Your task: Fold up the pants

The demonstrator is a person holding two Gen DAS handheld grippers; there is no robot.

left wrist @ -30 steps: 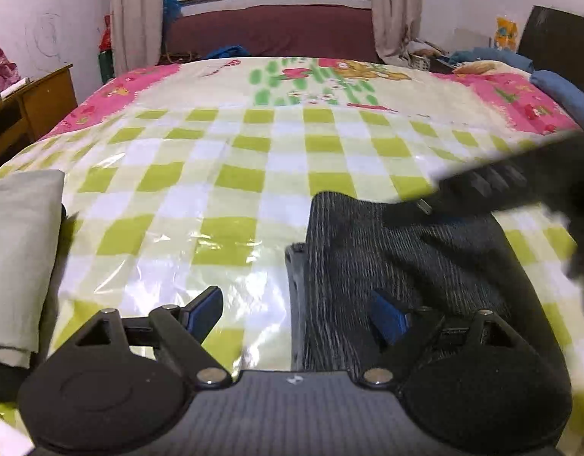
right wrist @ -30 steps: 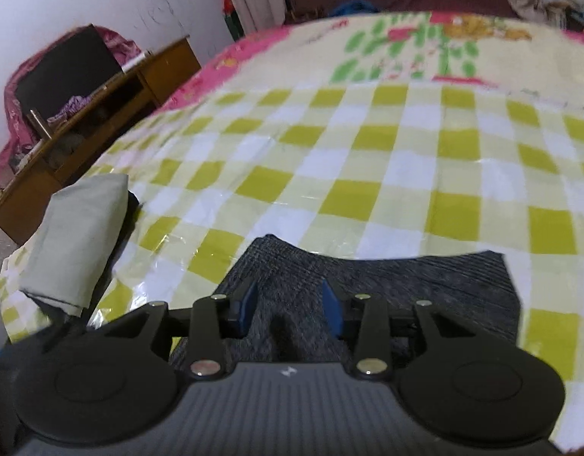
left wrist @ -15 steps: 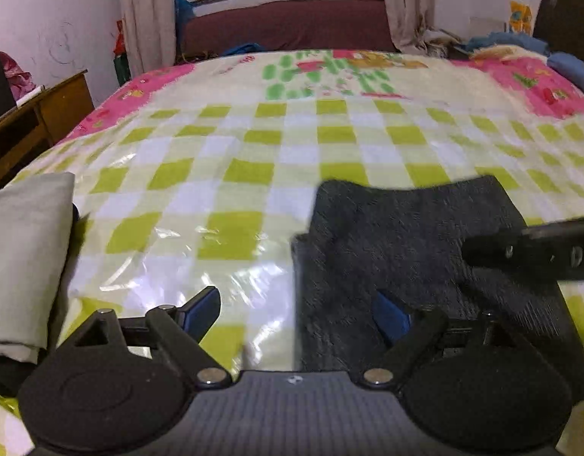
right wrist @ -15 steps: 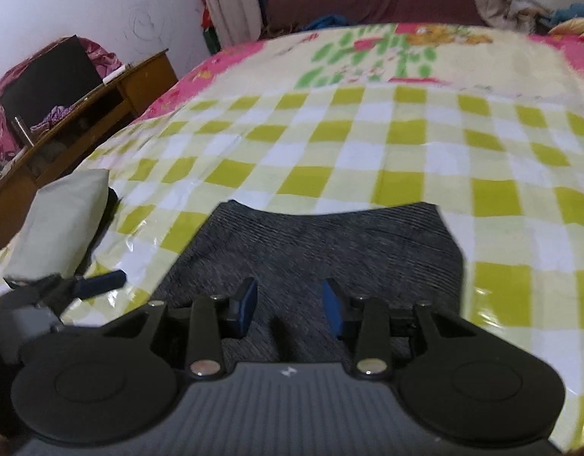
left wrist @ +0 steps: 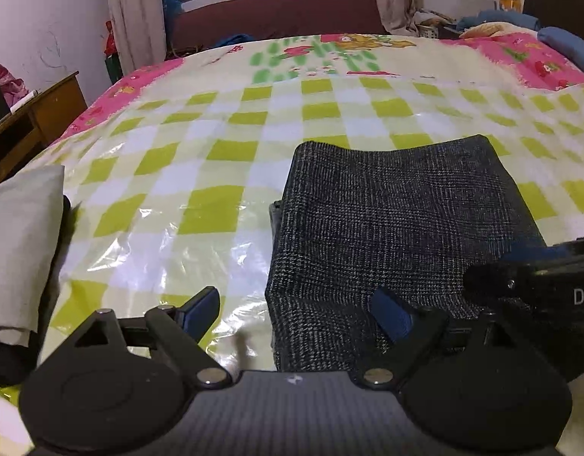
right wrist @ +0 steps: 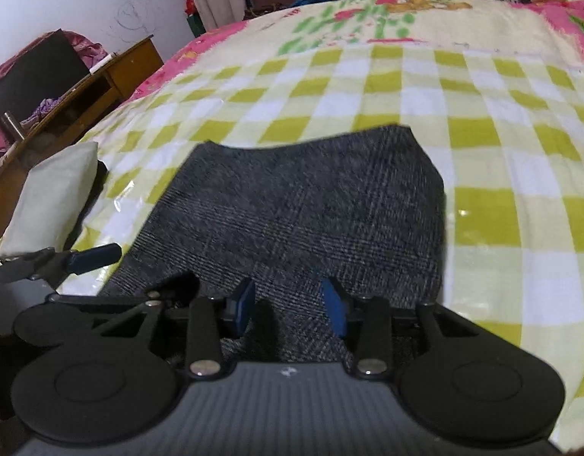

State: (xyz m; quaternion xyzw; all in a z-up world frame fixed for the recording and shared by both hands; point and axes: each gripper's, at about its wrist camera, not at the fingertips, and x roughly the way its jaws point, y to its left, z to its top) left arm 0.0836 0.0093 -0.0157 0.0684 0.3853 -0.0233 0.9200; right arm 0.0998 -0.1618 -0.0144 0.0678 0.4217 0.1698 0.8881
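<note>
The dark grey checked pants (left wrist: 398, 220) lie folded into a compact rectangle on the green-and-white checked plastic sheet (left wrist: 200, 205) that covers the bed, with a lower layer peeking out along their left edge. Both grippers sit low at the near end of the bundle, pointing forward across the bed toward the far window.

The left gripper (left wrist: 295, 313) is held level, its jaws spread wide. Its left blue pad hangs over bare sheet just beside the pants' left edge, while the right pad (left wrist: 391, 317) sits over the near-left part of the fabric; nothing is pinched between them. The right gripper (right wrist: 288, 306) is angled slightly to the left and hovers over the near middle of the pants (right wrist: 303, 205), its two blue pads (right wrist: 335, 309) parted with a moderate gap and only cloth visible beneath; whether the pads touch the fabric cannot be told. In the left wrist view the right gripper's body comes in from the right edge over the pants' near-right corner, and in the right wrist view the left gripper's finger (right wrist: 94, 256) shows at the left, near the pants' left edge.

A folded pale green garment (left wrist: 22, 247) lies well apart to the left, near a wooden desk (right wrist: 102, 87).
</note>
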